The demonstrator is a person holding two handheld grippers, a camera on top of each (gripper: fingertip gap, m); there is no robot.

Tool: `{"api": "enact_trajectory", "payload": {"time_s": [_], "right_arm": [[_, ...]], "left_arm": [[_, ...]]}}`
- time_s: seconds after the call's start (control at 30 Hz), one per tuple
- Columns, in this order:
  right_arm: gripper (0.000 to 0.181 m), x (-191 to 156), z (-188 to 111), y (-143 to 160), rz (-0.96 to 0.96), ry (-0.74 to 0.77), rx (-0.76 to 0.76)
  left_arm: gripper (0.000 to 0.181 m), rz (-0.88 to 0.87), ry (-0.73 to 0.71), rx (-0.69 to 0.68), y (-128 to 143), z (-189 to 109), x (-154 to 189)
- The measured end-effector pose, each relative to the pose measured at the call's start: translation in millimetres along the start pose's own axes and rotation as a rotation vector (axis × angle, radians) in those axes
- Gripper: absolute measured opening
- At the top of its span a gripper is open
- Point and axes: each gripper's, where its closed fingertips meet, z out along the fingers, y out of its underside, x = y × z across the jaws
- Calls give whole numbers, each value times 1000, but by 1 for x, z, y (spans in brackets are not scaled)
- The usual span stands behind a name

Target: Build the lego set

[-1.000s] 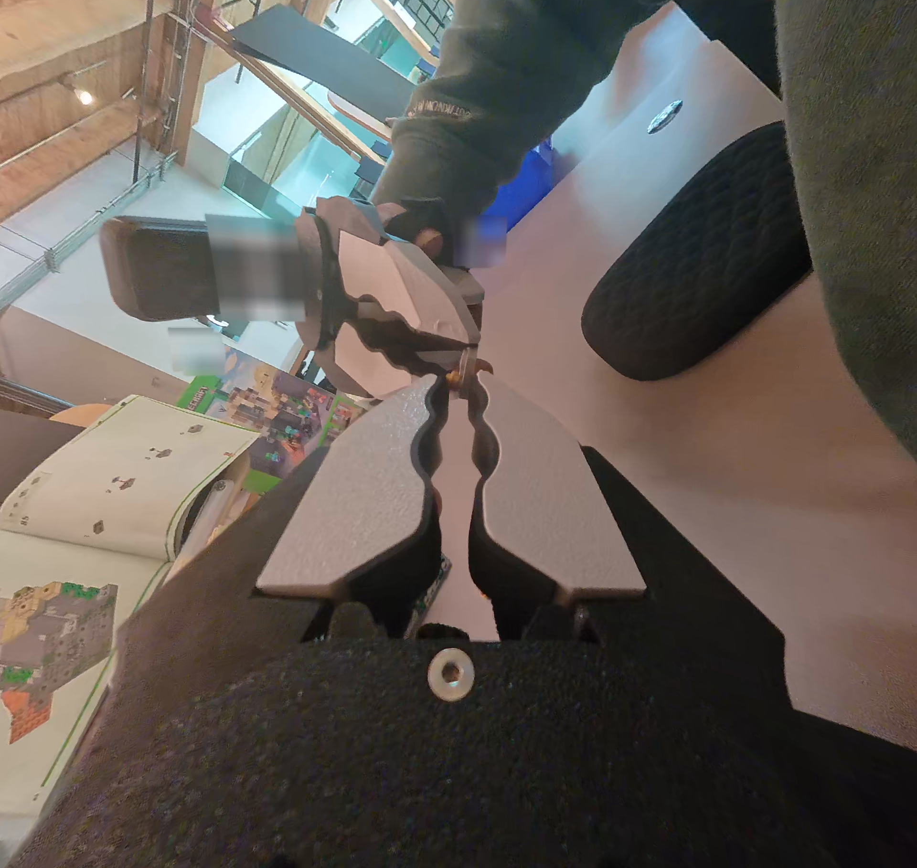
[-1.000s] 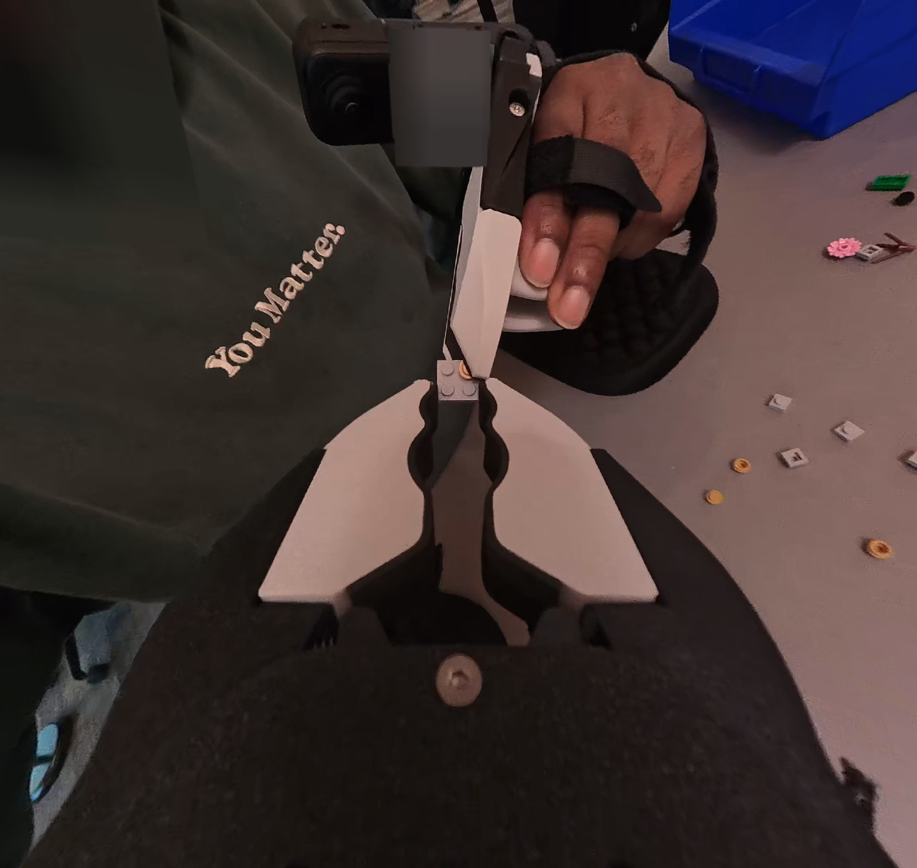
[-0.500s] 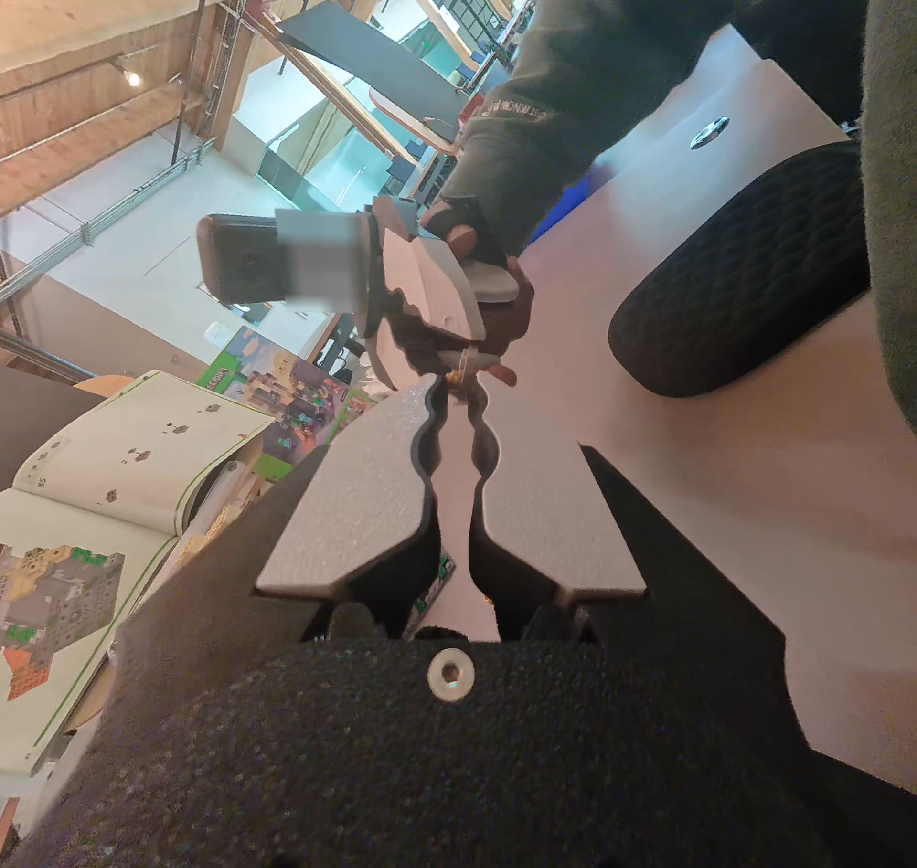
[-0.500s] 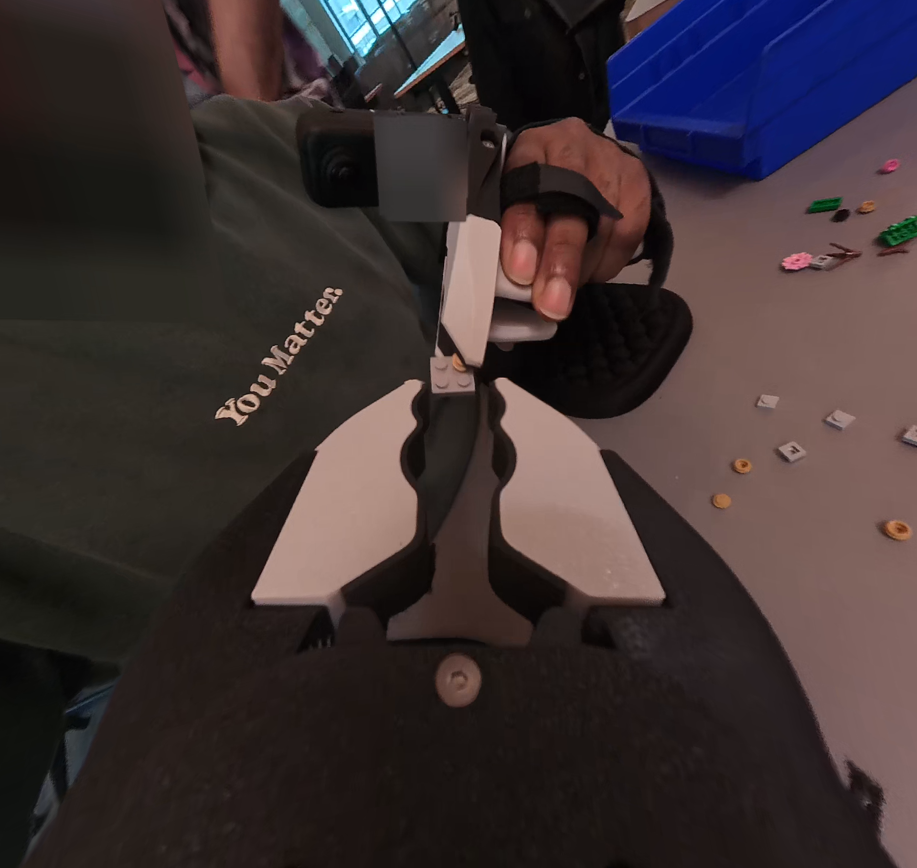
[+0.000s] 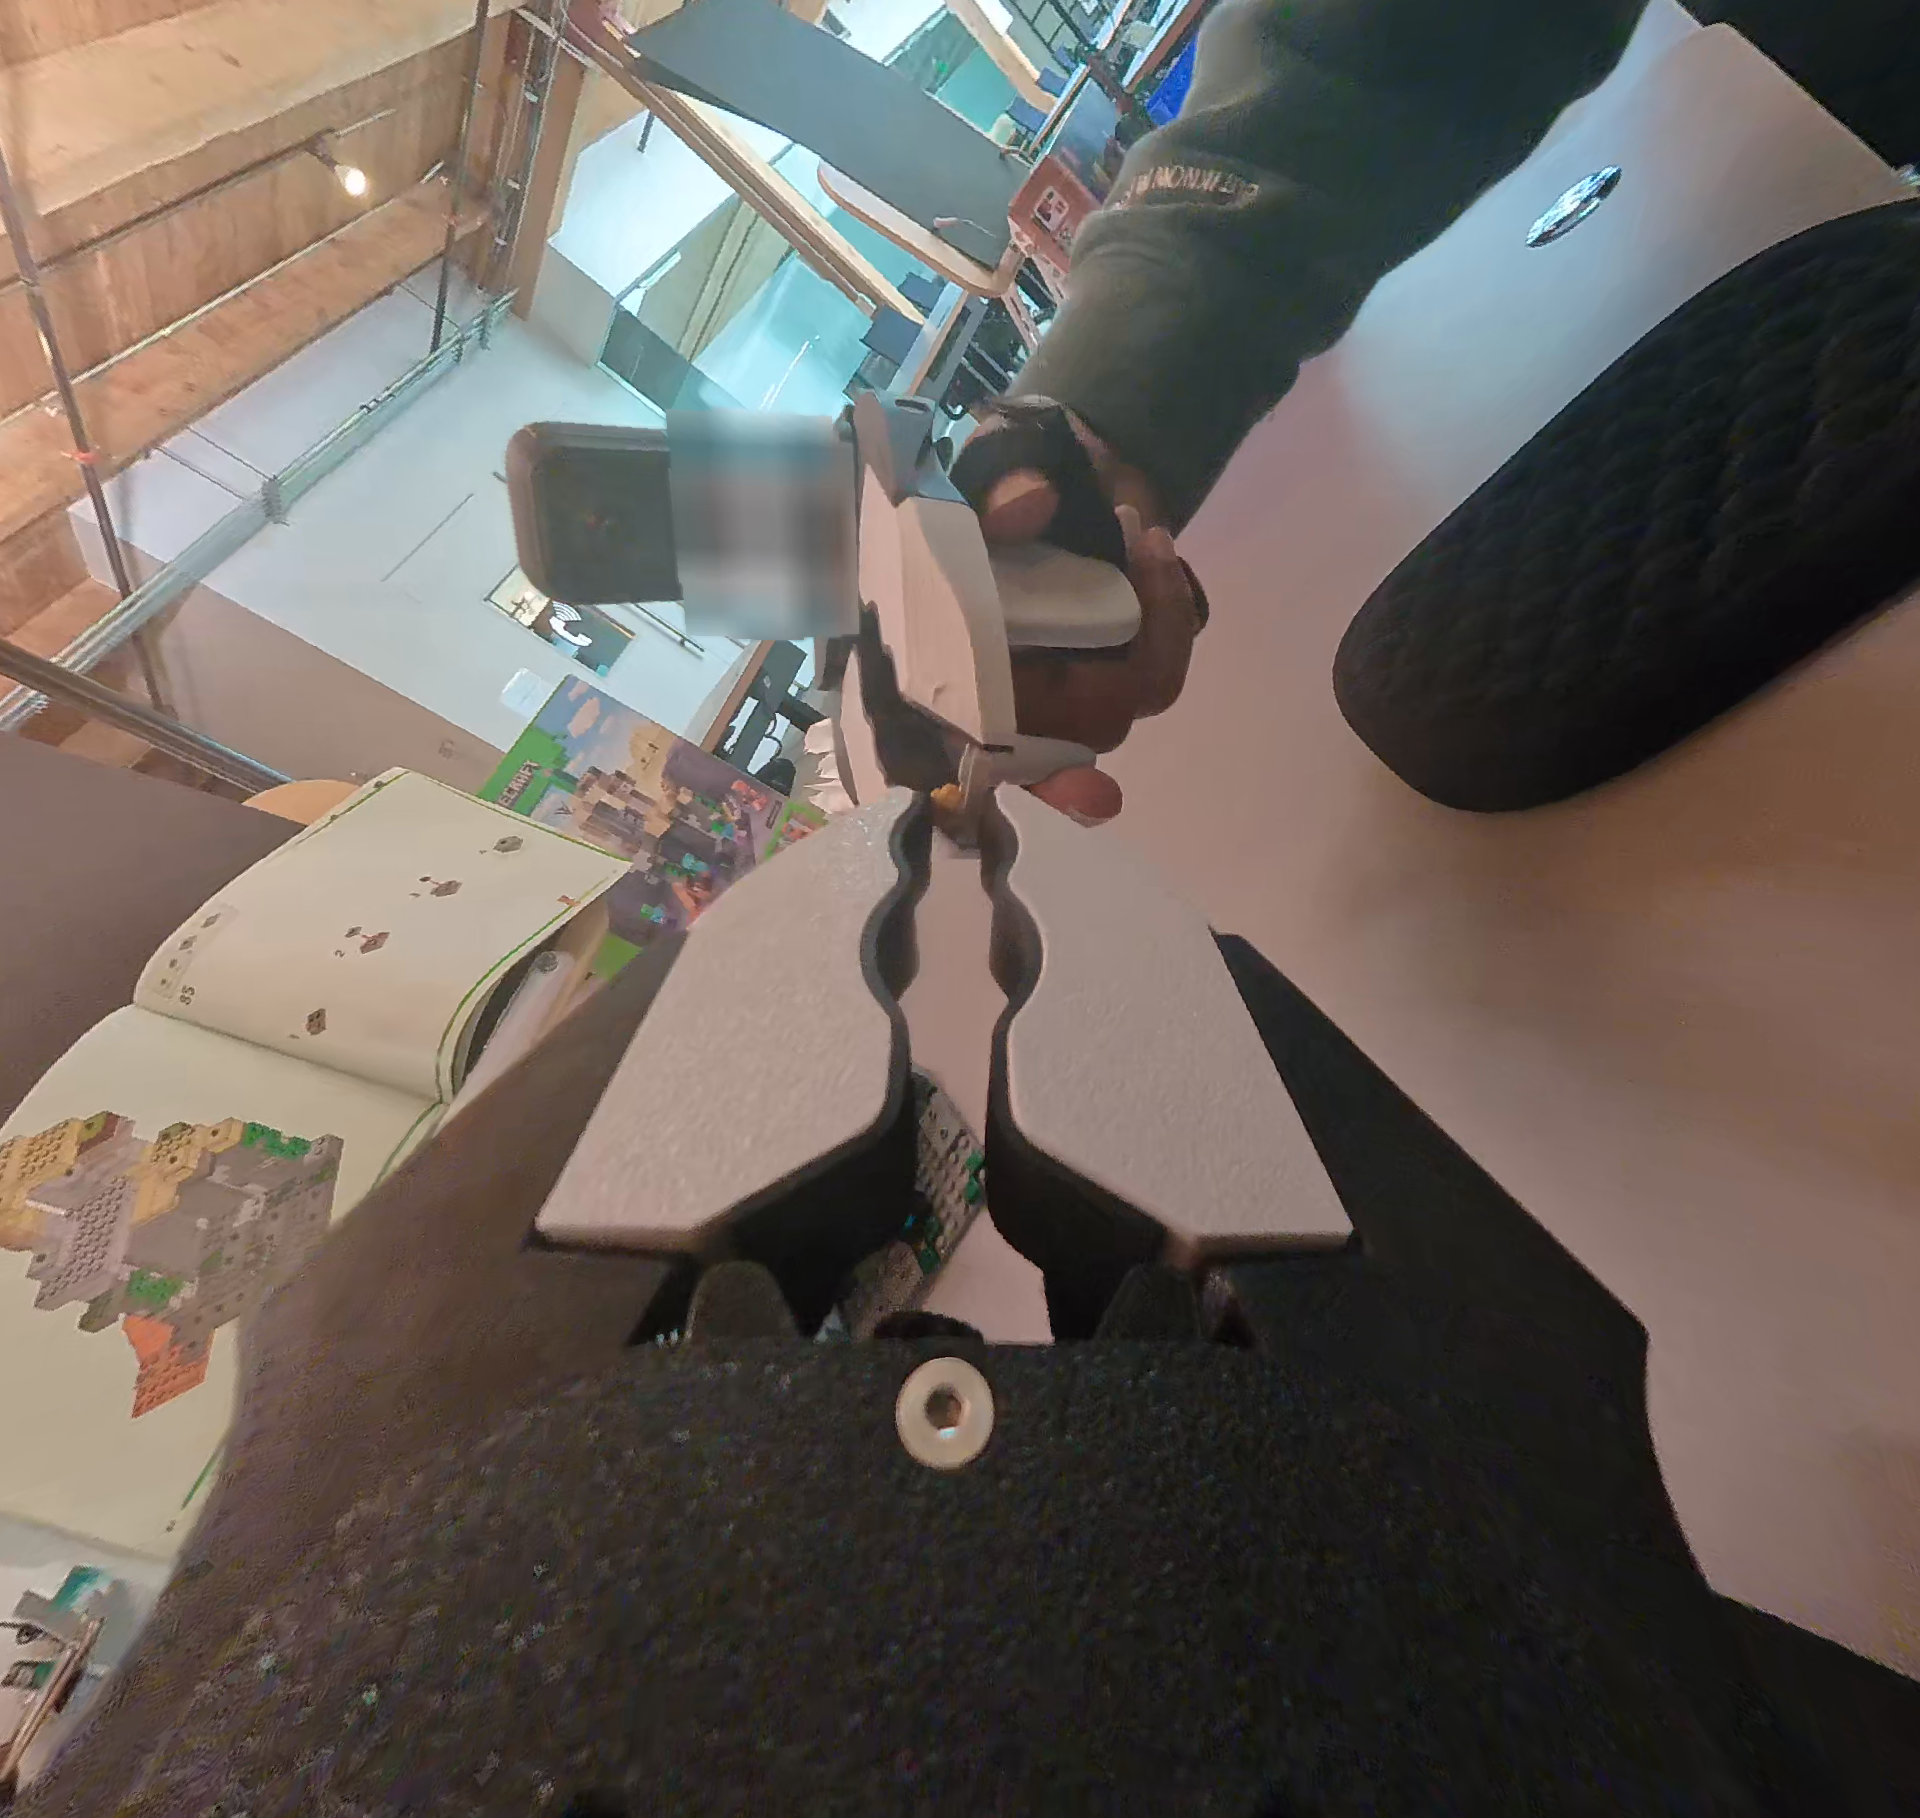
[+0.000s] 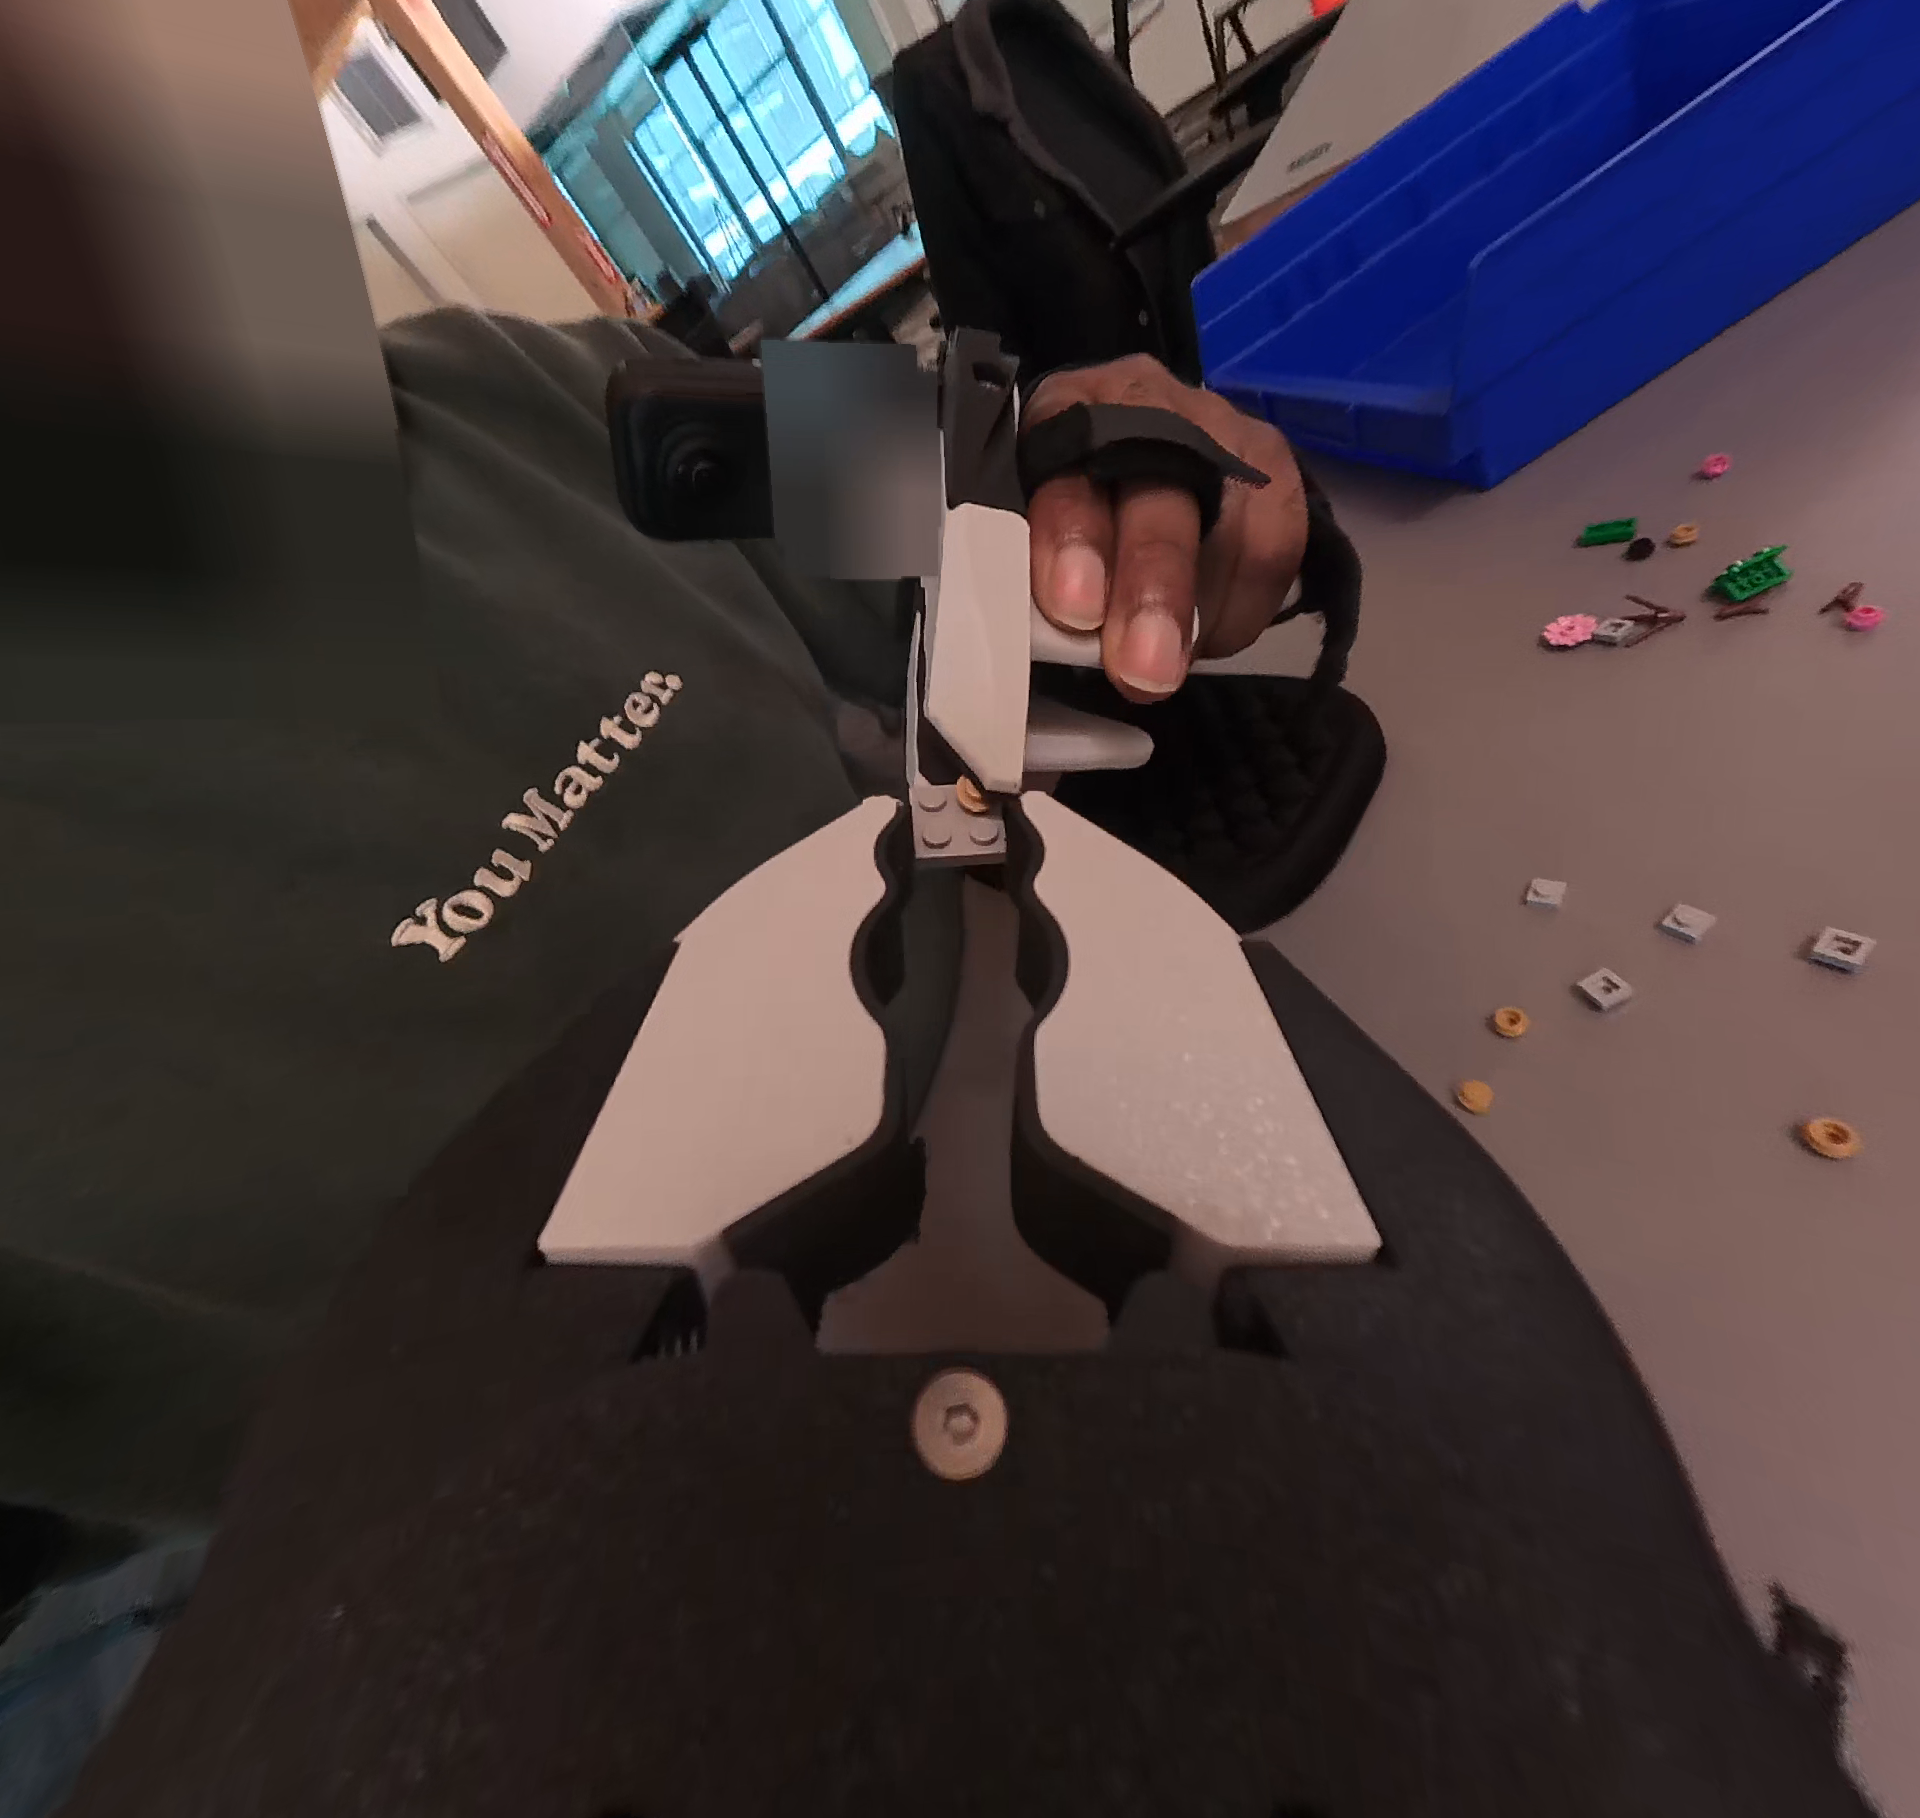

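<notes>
1. The grey plate [image 6: 961, 826] is held in the air above the near edge of the bench [image 6: 1558, 833], clenched by its side edges between the fingers of the right gripper [image 6: 961, 838]
2. The left gripper [image 5: 951, 818] pinches a tiny tan round stud [image 6: 974, 794] onto it
3. Both pieces look light, stiff and smooth; I judge the stud slips easily, so grip its rim
4. Loose pieces [image 6: 1600, 989] lie further toward the right edge

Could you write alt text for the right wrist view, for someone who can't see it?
The right gripper grips a small grey lego plate while the left gripper presses a tan round stud onto it. Loose lego pieces and a blue bin sit on the grey table.
</notes>
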Motion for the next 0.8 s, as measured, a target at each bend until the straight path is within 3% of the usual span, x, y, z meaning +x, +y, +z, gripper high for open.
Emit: {"api": "enact_trajectory", "payload": {"time_s": [0.8], "right_arm": [[17, 1, -6, -12, 91, -20, 231]], "left_arm": [[9, -64, -29, -39, 1, 2, -11]]}}
